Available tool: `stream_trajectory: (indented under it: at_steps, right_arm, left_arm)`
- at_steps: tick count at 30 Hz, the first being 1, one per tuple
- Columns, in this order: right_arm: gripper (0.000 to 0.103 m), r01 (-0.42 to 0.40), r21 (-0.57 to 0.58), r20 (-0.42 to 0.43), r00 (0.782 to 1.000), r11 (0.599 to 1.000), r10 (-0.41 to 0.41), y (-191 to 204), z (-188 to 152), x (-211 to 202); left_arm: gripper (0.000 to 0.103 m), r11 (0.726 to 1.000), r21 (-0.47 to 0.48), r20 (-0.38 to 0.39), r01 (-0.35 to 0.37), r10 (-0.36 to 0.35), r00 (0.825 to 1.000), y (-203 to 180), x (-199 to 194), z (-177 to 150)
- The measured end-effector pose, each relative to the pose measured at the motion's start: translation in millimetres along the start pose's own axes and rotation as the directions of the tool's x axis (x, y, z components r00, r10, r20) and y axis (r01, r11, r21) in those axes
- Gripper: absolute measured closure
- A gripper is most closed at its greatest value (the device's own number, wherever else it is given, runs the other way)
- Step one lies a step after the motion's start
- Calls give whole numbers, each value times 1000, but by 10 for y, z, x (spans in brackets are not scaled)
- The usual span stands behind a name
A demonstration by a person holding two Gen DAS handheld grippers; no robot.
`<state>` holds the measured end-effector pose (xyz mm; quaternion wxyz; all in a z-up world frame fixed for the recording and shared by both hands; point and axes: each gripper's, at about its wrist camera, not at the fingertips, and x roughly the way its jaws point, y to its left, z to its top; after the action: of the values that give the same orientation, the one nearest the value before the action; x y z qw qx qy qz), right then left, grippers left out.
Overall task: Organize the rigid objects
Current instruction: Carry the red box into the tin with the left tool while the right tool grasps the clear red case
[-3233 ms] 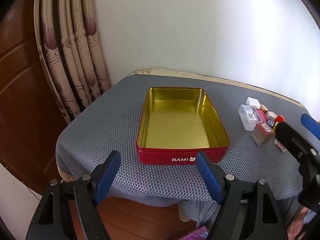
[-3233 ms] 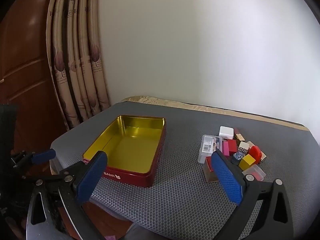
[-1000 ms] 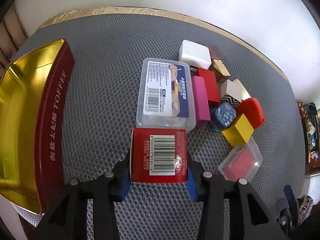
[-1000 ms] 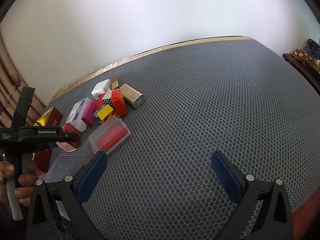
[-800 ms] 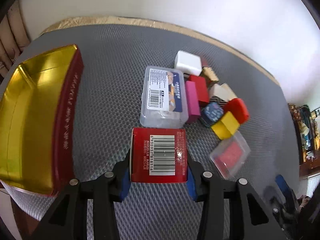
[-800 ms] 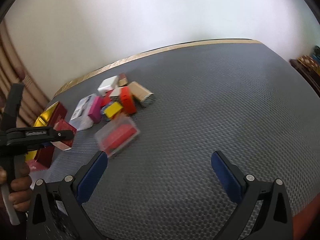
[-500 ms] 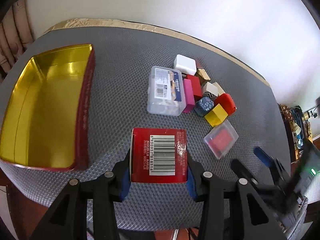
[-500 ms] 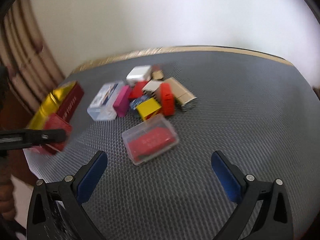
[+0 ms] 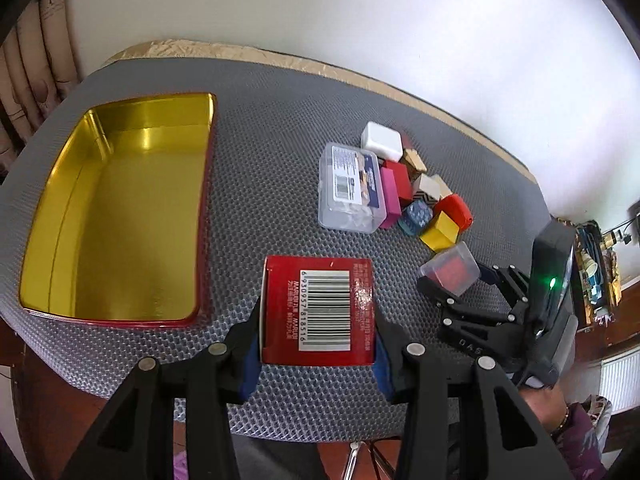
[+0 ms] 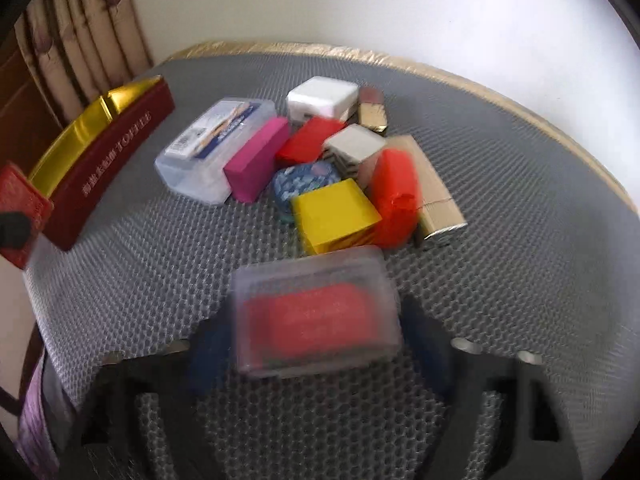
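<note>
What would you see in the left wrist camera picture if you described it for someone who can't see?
The left hand-held gripper grips a red barcode box above a grey mat. An empty gold tin sits left; a pile of small boxes sits right.

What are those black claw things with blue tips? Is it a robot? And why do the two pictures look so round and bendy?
No robot here: a person holds a grabbing tool in each hand. Each tool carries a tiny camera with a bulging lens, which bends the picture. One picture looks along the left gripper, the other along the right gripper.

The left gripper is squeezing a red box with a barcode, lifted above the grey mat. The right gripper's jaws are closing around a clear case with something red inside; that picture is too blurry to tell whether they touch it yet.

On the mat sits an empty gold-lined tin, plus a pile of small things, among them a yellow block, a pink block and a white box.
</note>
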<state>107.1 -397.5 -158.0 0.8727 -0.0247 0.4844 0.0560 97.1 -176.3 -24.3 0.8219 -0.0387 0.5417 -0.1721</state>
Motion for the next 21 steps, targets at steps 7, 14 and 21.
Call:
stream_trajectory:
  at_steps: [7, 14, 21]
  right_arm:
    - [34, -65, 3, 63, 996, 998, 65, 96, -213, -195]
    - [34, -78, 46, 115, 991, 996, 73, 53, -344, -287]
    - [34, -75, 34, 118, 991, 997, 71, 81, -345, -272]
  left_arm:
    - [57, 997, -44, 76, -57, 60, 995, 328, -407, 221]
    - [57, 970, -83, 112, -227, 235, 965, 931, -422, 650]
    - [57, 945, -72, 86, -320, 325, 942, 1419, 55, 1106]
